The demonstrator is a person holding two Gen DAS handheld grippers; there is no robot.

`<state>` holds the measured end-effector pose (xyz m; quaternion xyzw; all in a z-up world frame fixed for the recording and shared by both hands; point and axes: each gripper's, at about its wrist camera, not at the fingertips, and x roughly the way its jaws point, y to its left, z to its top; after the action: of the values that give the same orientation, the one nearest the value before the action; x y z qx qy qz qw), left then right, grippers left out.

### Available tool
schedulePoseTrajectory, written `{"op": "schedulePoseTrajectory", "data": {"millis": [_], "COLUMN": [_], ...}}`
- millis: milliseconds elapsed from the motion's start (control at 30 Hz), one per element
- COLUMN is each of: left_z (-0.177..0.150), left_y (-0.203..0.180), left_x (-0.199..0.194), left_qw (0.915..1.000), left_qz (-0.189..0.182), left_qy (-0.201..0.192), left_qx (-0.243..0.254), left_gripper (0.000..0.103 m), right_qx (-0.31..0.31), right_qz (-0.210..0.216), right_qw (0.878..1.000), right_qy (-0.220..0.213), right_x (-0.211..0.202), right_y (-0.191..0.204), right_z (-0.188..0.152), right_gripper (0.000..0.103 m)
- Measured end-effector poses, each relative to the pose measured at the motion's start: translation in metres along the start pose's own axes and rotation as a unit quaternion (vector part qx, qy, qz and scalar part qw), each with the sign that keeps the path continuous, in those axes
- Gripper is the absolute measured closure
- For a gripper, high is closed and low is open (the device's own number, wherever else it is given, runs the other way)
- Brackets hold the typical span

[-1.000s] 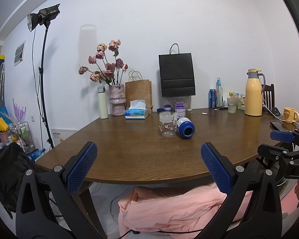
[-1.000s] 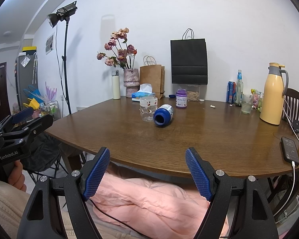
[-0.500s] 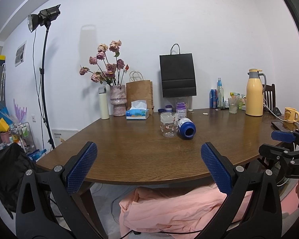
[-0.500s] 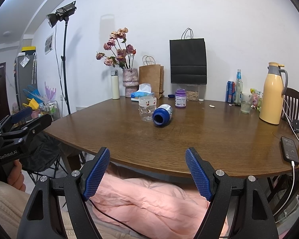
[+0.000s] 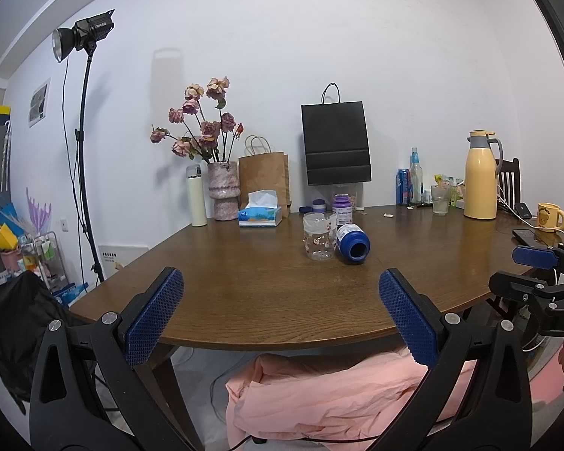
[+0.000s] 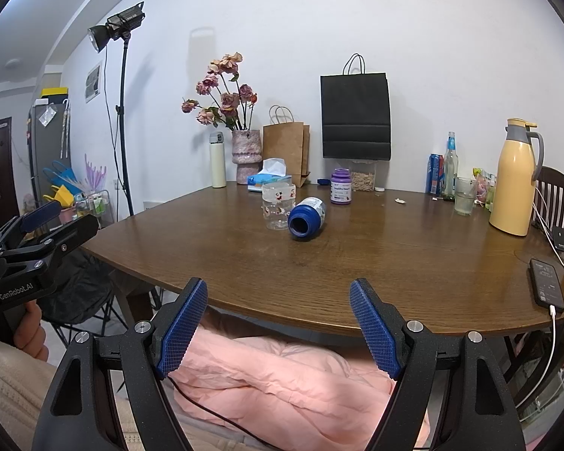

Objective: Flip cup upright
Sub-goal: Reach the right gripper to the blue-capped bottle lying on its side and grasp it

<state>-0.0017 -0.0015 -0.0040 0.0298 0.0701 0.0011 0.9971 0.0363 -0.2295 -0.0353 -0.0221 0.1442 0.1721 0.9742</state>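
A blue cup (image 5: 352,247) (image 6: 307,219) lies on its side near the middle of the brown table (image 5: 244,293), its open mouth facing me. Just to its left a clear glass with a flower print (image 5: 319,236) (image 6: 278,206) stands on the table. My left gripper (image 5: 280,278) is open with nothing between its fingers, and it hovers before the table's near edge, well short of the cup. My right gripper (image 6: 279,285) is also open and holds nothing, at about the same distance. Each gripper shows at the edge of the other's view.
Along the back stand a vase of flowers (image 5: 223,195), a white flask (image 5: 196,195), a tissue box (image 5: 260,214), paper bags (image 5: 334,143), a purple jar (image 5: 342,208). At the right are a yellow jug (image 5: 480,176), a glass, bottles, a mug and a phone (image 6: 546,282) on a cable. Pink cloth (image 5: 338,394) lies below.
Both views have drifted only slightly. Nothing on the table has moved, and both grippers stay open.
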Motion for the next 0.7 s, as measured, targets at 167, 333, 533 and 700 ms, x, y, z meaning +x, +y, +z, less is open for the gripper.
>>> {"op": "schedulePoseTrajectory", "data": {"millis": [167, 333, 533, 700], "left_z": [0.0, 0.006, 0.016, 0.014], "left_y": [0.004, 0.004, -0.001, 0.007], "left_x": [0.001, 0.012, 0.065, 0.155], "left_qw": [1.0, 1.0, 0.9995, 0.9943], "left_qz": [0.0, 0.003, 0.026, 0.029], "left_qy": [0.0, -0.004, 0.002, 0.102], "left_qx": [0.0, -0.001, 0.02, -0.004], "left_gripper": [0.0, 0.0, 0.0, 0.0], "right_qx": [0.0, 0.013, 0.06, 0.058], "right_qz": [0.002, 0.009, 0.008, -0.01], "right_qw": [1.0, 1.0, 0.997, 0.993], "right_qy": [0.002, 0.007, 0.05, 0.1], "right_x": [0.005, 0.014, 0.061, 0.133], "right_y": [-0.001, -0.005, -0.032, -0.049], "right_z": [-0.005, -0.003, 0.02, 0.052], "right_gripper": [0.02, 0.02, 0.02, 0.02]}}
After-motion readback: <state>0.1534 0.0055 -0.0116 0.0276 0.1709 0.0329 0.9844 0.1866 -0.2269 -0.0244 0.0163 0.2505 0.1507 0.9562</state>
